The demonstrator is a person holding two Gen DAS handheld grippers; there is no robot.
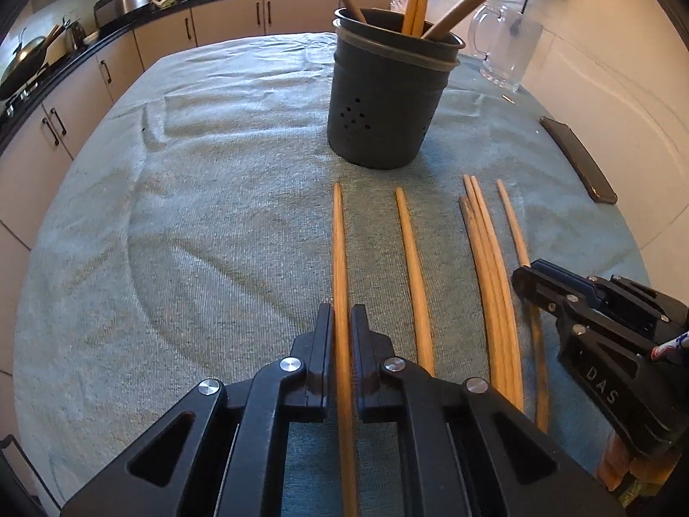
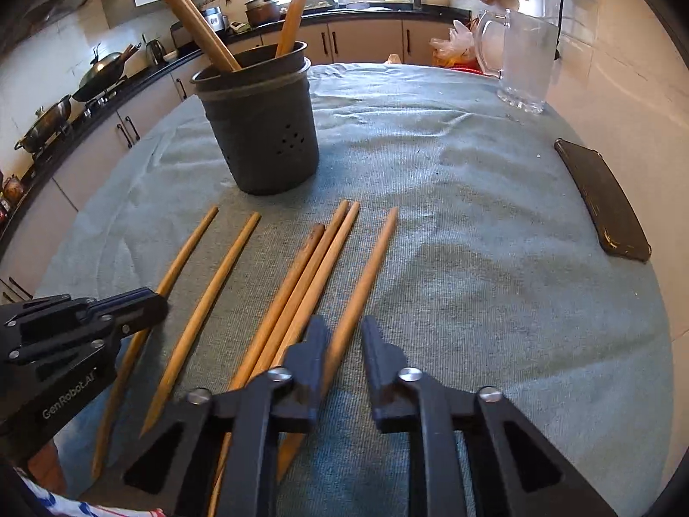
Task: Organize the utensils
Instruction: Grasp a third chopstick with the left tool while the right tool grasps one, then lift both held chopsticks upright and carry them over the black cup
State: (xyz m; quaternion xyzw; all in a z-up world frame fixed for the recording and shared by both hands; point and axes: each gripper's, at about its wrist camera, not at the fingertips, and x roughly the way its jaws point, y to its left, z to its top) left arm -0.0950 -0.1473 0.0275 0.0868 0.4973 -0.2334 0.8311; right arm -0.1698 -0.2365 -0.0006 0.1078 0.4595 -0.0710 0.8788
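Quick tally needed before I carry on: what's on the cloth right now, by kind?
Loose chopsticks lying flat: 6
Dark utensil holder: 1
Glass pitcher: 1
Phone: 1
Total: 9
Long wooden utensils standing in the holder are not counted; their number is unclear.

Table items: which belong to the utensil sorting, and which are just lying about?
For the job:
loose chopsticks
dark utensil holder
chopstick in left gripper

Lying about:
phone
glass pitcher
cloth
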